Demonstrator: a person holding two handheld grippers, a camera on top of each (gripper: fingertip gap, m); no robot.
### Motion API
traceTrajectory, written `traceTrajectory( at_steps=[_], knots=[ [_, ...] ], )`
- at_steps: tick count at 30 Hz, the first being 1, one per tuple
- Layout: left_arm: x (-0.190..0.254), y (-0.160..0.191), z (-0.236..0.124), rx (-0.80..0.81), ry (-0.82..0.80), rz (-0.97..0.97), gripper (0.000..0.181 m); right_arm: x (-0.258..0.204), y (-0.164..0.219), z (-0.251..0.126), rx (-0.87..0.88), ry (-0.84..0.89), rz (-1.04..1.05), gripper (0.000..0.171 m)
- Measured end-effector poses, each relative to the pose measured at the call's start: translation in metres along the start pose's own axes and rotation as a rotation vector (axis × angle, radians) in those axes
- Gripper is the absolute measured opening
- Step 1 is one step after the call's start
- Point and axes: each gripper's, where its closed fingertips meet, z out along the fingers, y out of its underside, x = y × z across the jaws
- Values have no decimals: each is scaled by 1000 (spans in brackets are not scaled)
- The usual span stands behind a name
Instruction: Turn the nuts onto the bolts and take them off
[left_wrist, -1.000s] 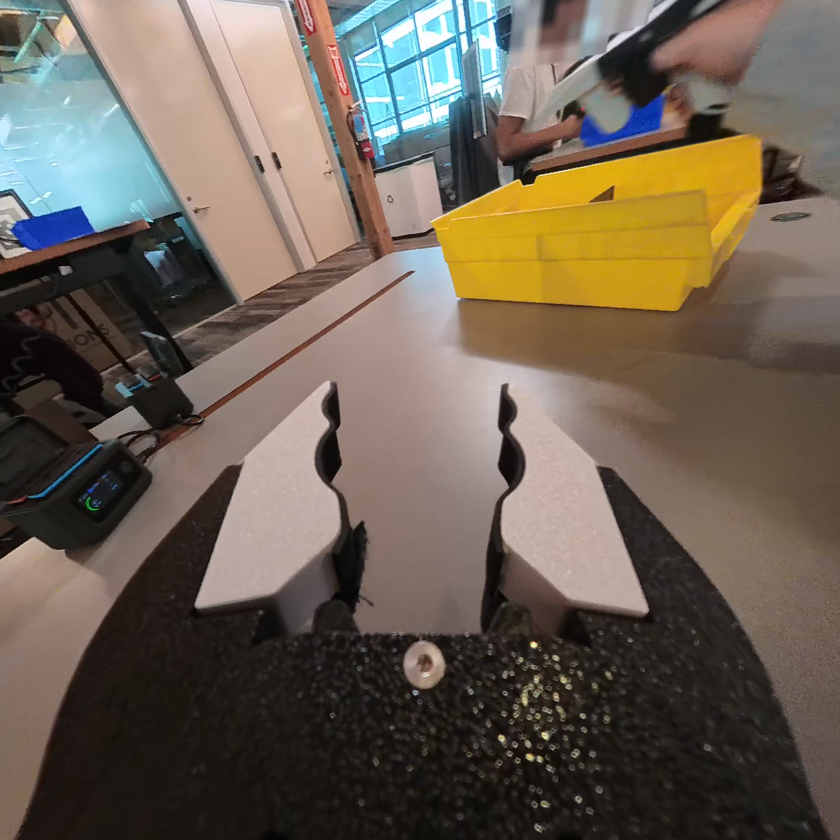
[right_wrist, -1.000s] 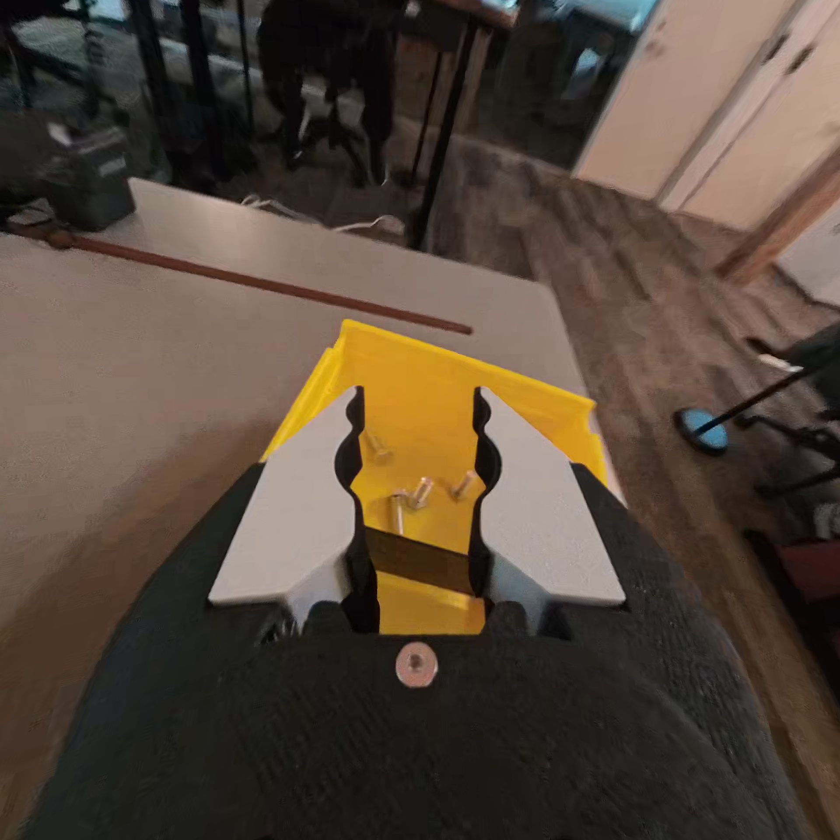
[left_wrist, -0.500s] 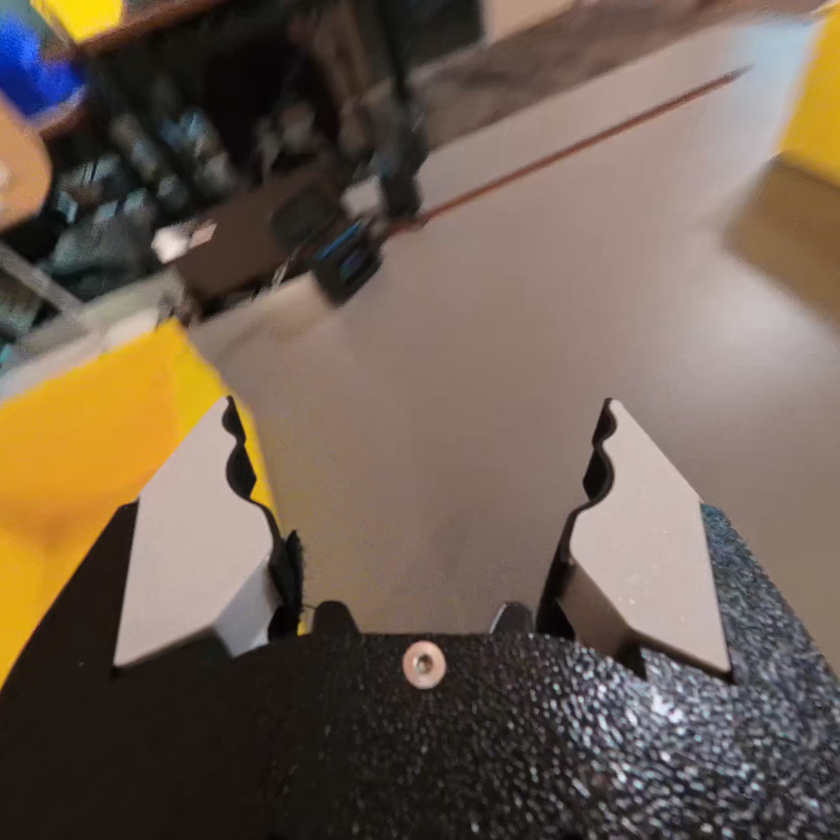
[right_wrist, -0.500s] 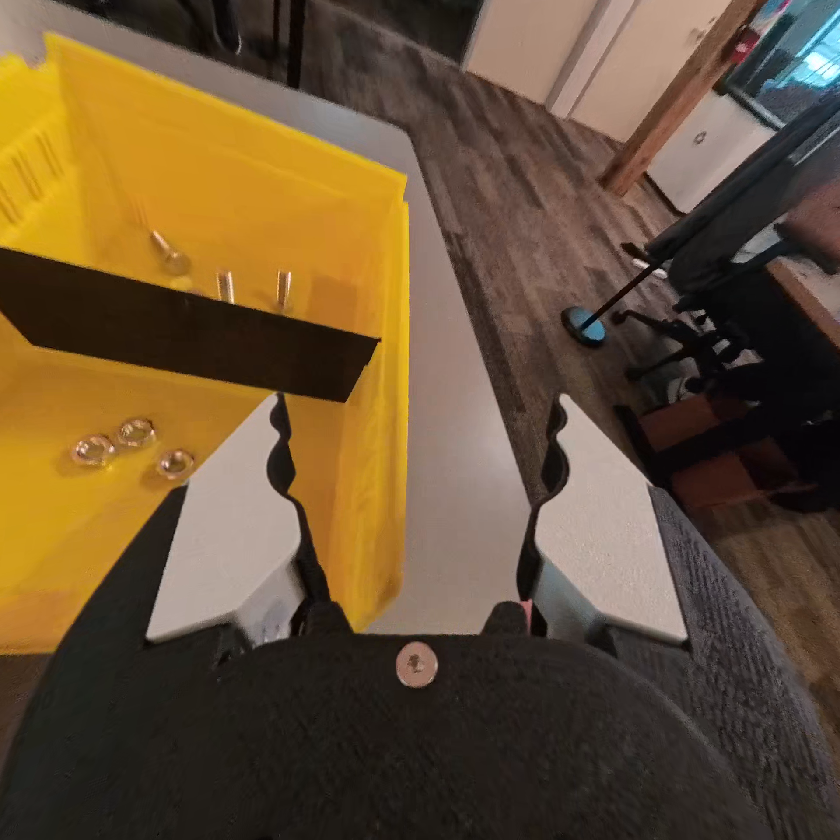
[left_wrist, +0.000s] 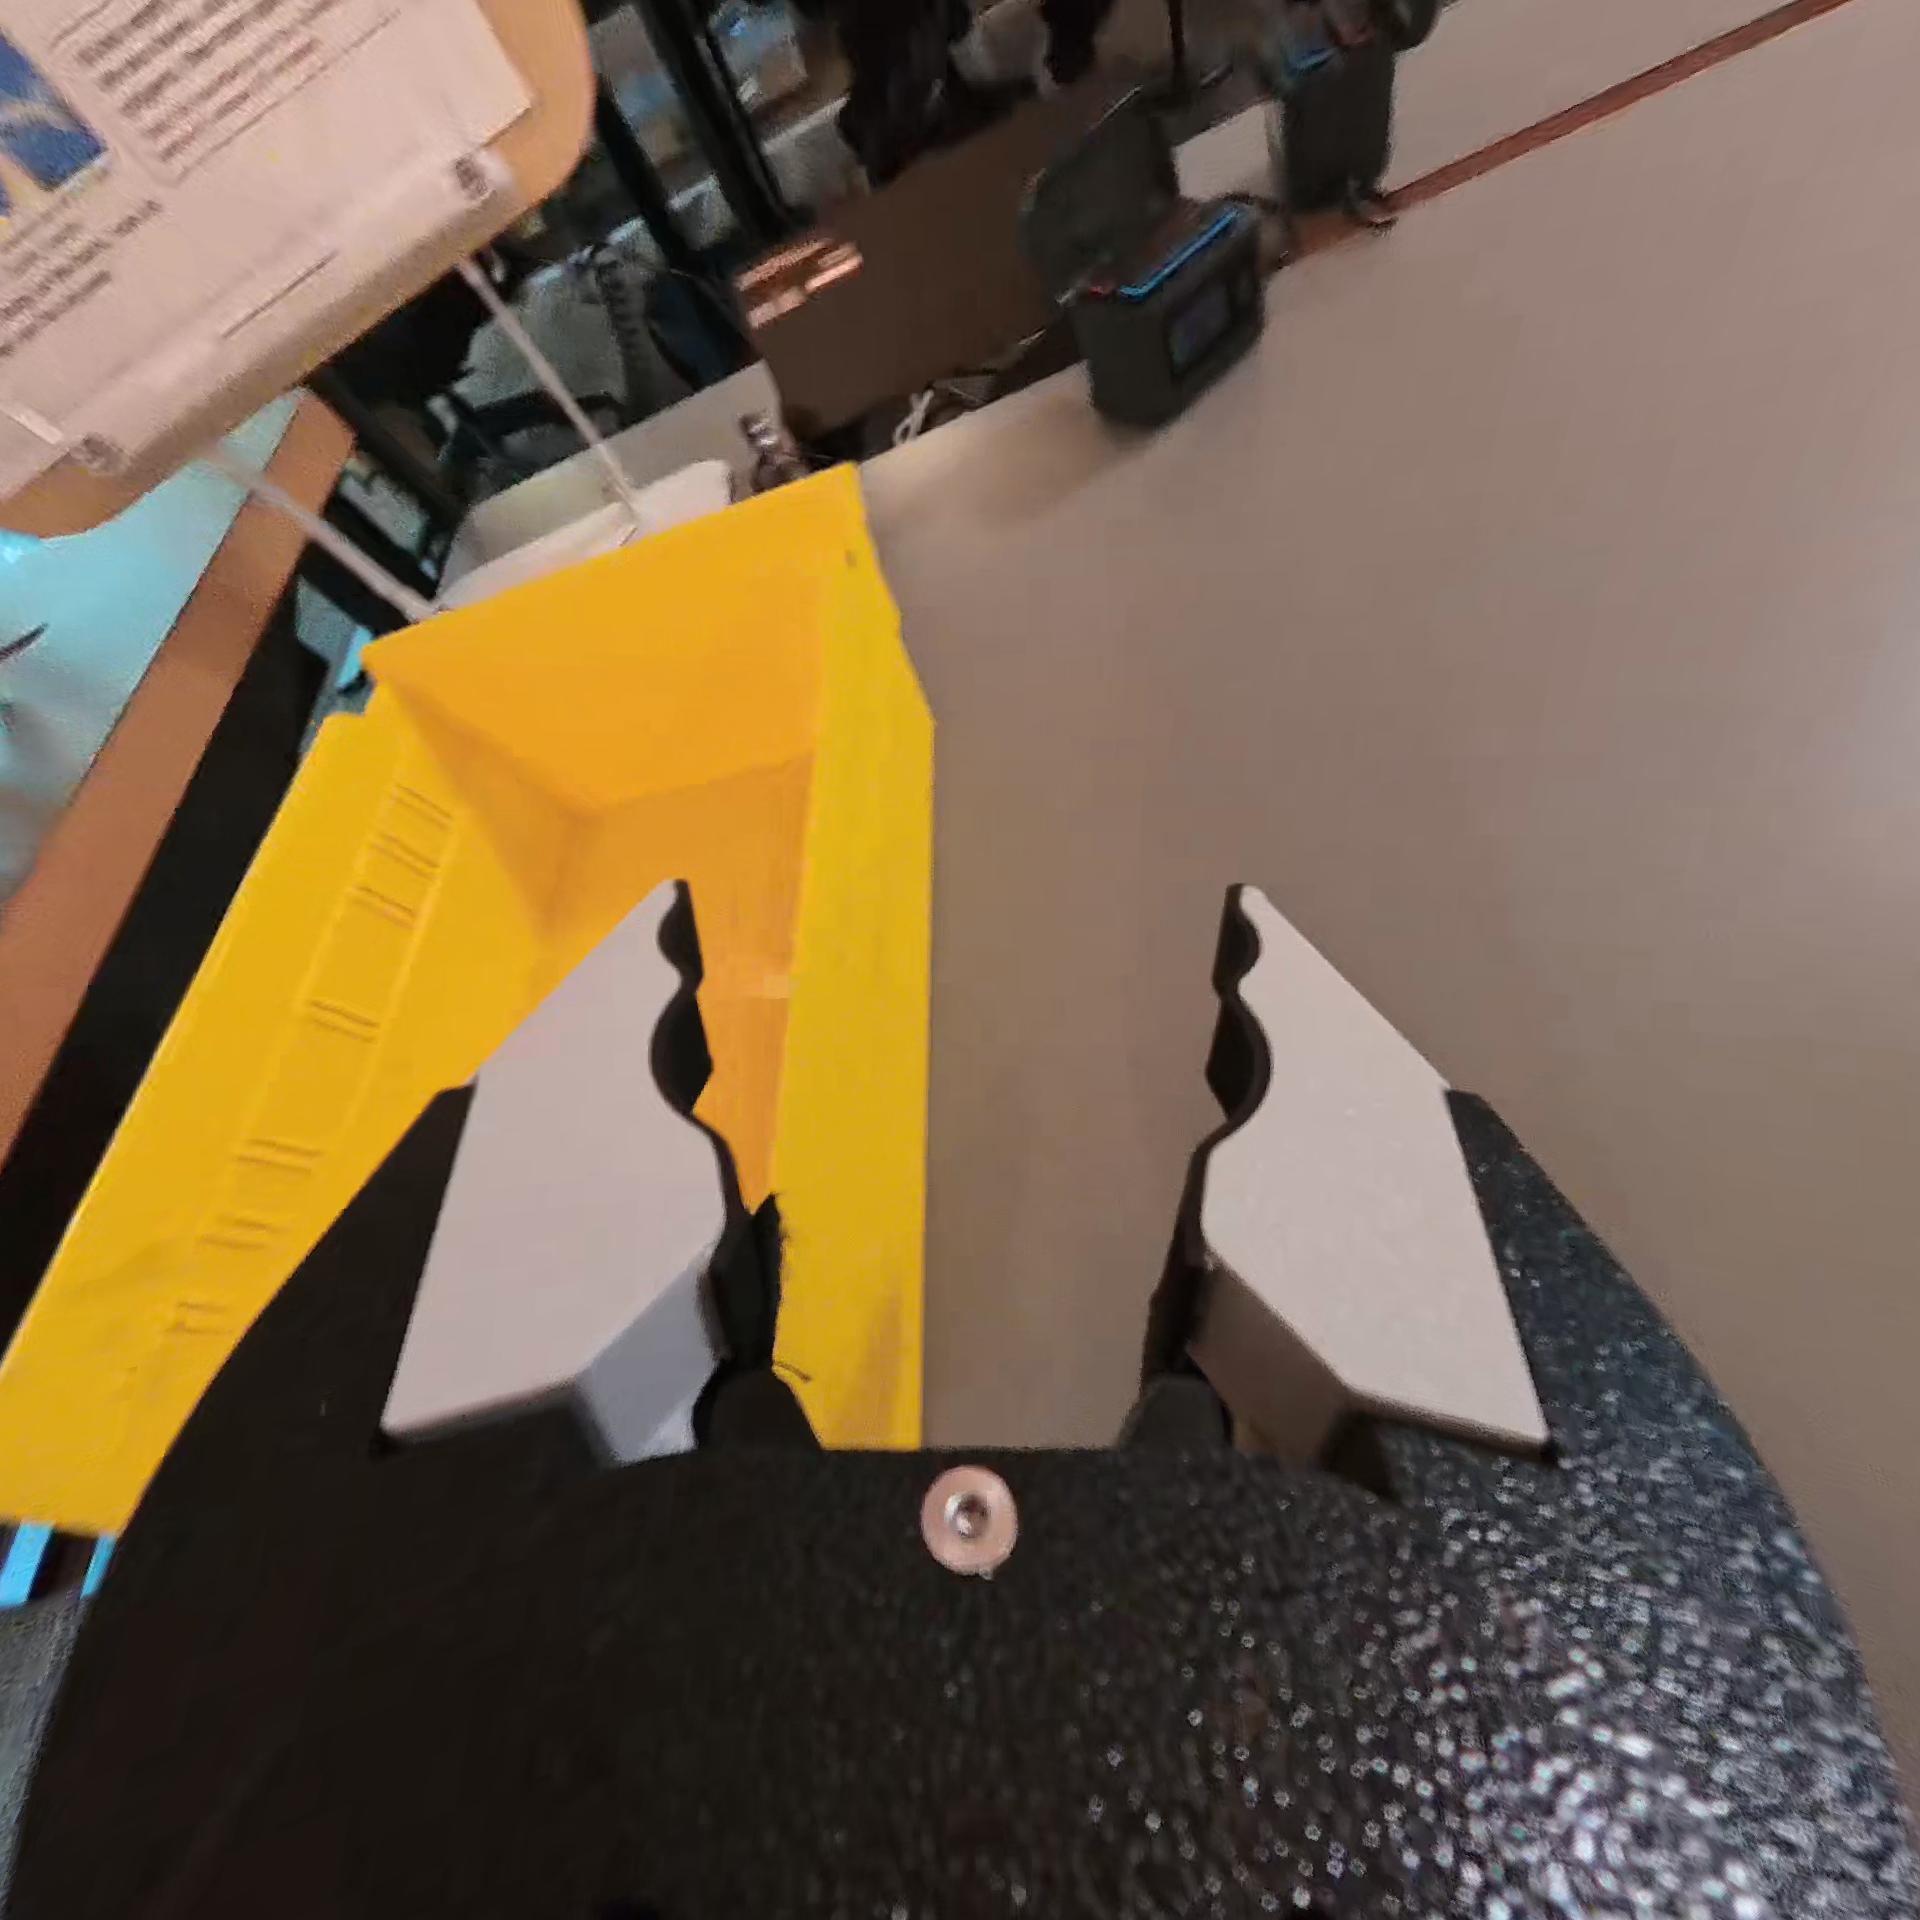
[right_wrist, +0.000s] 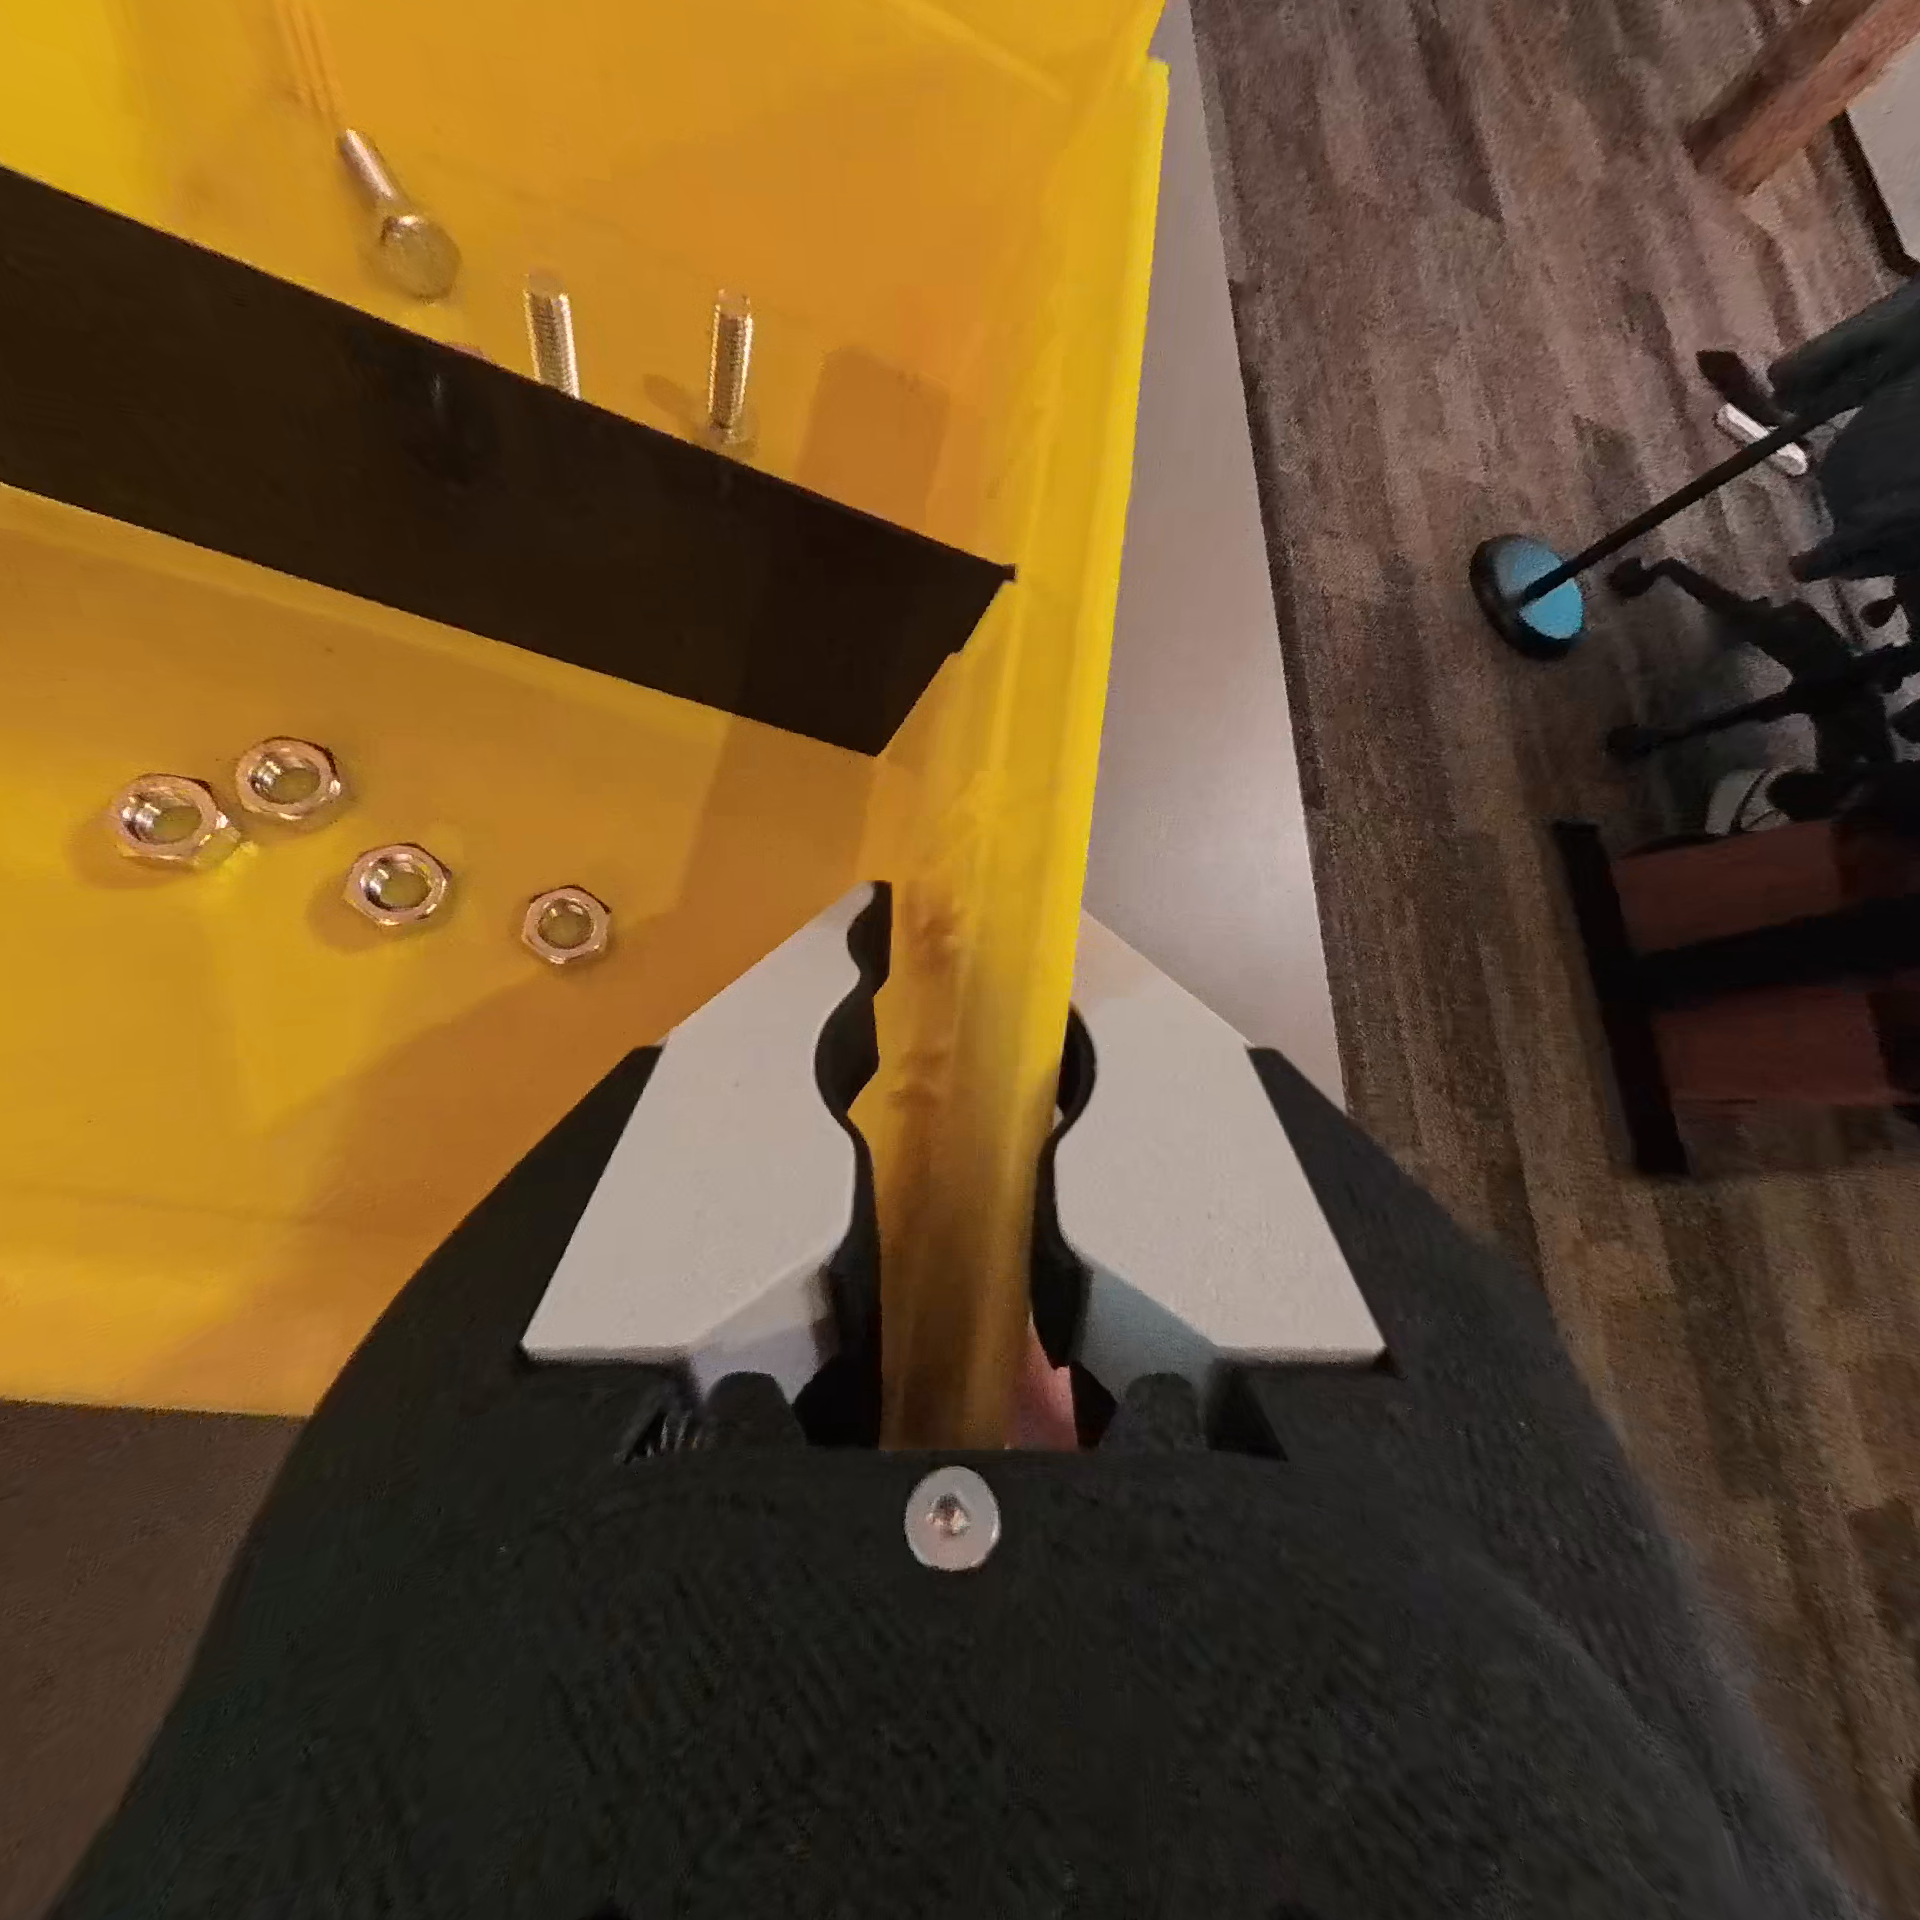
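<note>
In the right wrist view a yellow bin (right_wrist: 1096, 499) has a black divider (right_wrist: 520, 540). Three bolts (right_wrist: 727, 364) are in its far compartment, two upright and one lying. Several loose nuts (right_wrist: 395, 883) lie in the near one. My right gripper (right_wrist: 977, 914) is shut on the bin's right wall, one finger inside and one outside. In the left wrist view my left gripper (left_wrist: 956, 894) is open and empty. It straddles the right wall of a second, empty yellow bin (left_wrist: 862, 831), with its left finger over the inside.
The grey table (left_wrist: 1455, 727) stretches right of the empty bin, with a black device (left_wrist: 1174, 301) near its far edge. A printed sheet (left_wrist: 208, 156) hangs at upper left. Beyond the table edge (right_wrist: 1195, 831) are wood floor and a blue-topped stand base (right_wrist: 1538, 613). There is about 70 centimeters between the tips of the two grippers.
My left gripper swung left from the bare table to the empty bin's wall and opened wider. My right gripper moved down over the other bin's right wall and closed on it.
</note>
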Motion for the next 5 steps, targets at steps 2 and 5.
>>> traceTrajectory(
  at_steps=[2, 5],
  knots=[
    [-18, 17, 1, -80, -24, -29, 107, -1, -3, -2, 32, -26, 38, 16],
    [-24, 53, 7, -255, 60, -71, 102, -5, -5, -4, 55, -65, 102, 8]
  ],
)
